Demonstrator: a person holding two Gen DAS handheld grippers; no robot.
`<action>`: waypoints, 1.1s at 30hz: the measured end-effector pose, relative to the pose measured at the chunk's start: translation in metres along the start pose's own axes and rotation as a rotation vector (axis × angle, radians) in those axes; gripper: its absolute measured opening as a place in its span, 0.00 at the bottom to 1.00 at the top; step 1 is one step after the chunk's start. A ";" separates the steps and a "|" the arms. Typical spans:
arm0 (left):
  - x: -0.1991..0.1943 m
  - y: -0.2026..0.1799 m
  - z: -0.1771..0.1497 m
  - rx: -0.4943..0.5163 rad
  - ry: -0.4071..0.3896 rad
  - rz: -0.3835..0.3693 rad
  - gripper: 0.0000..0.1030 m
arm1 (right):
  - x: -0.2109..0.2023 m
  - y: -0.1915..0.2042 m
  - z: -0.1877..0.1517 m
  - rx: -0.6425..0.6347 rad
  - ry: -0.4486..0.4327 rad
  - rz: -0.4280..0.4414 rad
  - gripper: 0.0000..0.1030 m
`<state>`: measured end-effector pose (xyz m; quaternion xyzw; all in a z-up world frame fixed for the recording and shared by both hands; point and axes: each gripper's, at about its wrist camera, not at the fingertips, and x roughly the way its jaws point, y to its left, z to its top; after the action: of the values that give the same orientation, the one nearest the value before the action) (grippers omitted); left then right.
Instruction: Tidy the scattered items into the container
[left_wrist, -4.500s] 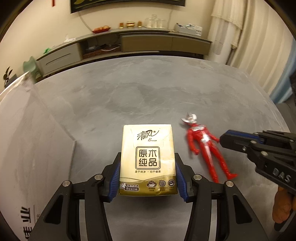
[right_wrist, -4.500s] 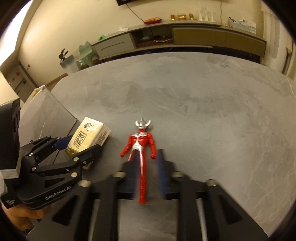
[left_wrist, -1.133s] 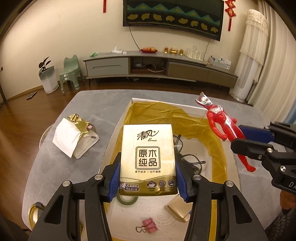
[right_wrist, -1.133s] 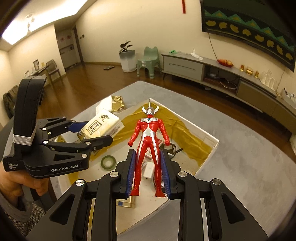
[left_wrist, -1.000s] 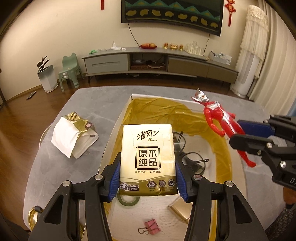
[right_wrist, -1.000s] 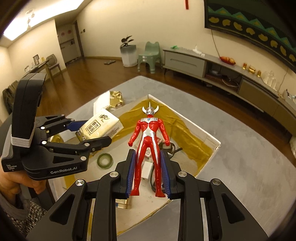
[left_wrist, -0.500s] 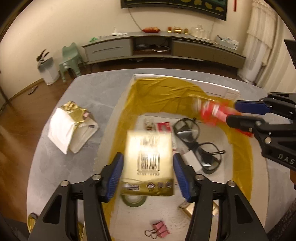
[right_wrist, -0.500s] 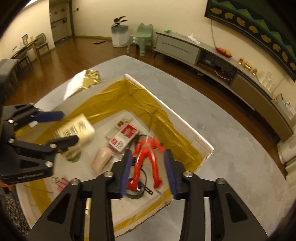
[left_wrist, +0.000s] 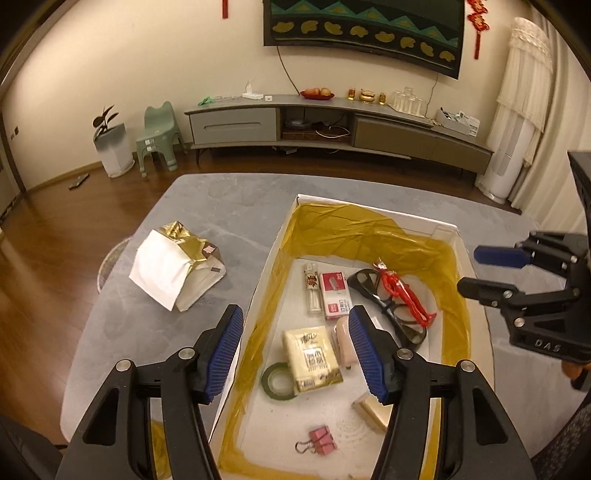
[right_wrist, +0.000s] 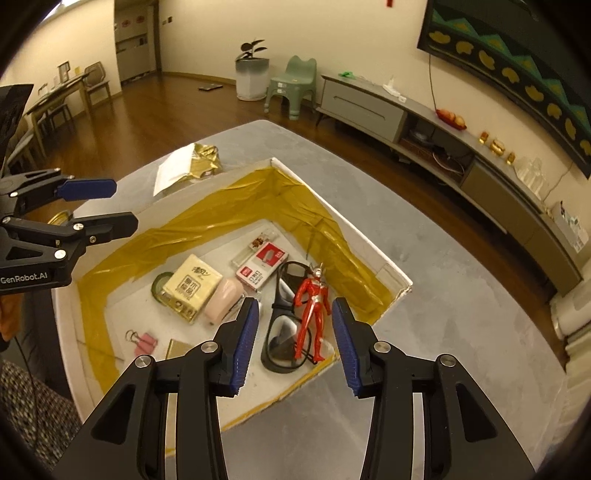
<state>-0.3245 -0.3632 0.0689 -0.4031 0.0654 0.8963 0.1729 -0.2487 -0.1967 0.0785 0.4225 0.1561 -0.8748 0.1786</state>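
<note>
Both hand-held grippers hang above the box (left_wrist: 275, 254), each spread wide w/ nothing between the pads. Left hand-held gripper (left_wrist: 295, 349) sits over the near-left part of the box; right hand-held gripper (right_wrist: 294, 345) over the near-right corner.

Tissue pack (left_wrist: 312, 358) lies flat on the box floor, partly over the green tape roll (left_wrist: 275, 380), touching the pink cylinder (right_wrist: 221, 299). Red figure (right_wrist: 312, 314) lies across the black glasses (right_wrist: 280, 332), head toward the far wall. Also in the box: lighter (left_wrist: 312, 291), red-white card pack (left_wrist: 334, 295), pink binder clip (left_wrist: 319, 441), small gold box (left_wrist: 373, 410). So both carried items look delivered; the drop step seems done.

Left out on the desk (left_wrist: 221, 206): crumpled gold-and-white wrapper (left_wrist: 175, 271) just beside the box's left wall, plus a gold round thing (right_wrist: 61, 218) near the left edge, mostly hidden, can't tell what it is.

Next, prob. the wrapper w/ the left hand-held gripper, being the closer one. To do it well: lift clear of the box rim first, swing left, keep the jaws wide. Wrapper looks light, crushable & irregular, so pinch a bunched fold, not a flat sheet edge, which may slip. Come down from above, close gently. Right hand-held gripper should stay out of the way to avoid a clash. Drop into the open near part of the box, not on the glasses.
</note>
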 end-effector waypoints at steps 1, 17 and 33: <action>-0.005 -0.001 -0.002 0.003 -0.006 0.001 0.59 | -0.005 0.003 -0.001 -0.012 -0.001 -0.005 0.46; -0.081 -0.016 -0.056 -0.064 -0.099 -0.098 0.60 | -0.060 0.057 -0.051 -0.188 0.082 -0.091 0.49; -0.084 -0.056 -0.077 -0.009 -0.087 -0.147 0.60 | -0.061 0.079 -0.058 -0.176 0.152 -0.056 0.49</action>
<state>-0.1983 -0.3528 0.0814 -0.3683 0.0242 0.8981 0.2392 -0.1385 -0.2314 0.0827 0.4658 0.2574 -0.8277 0.1780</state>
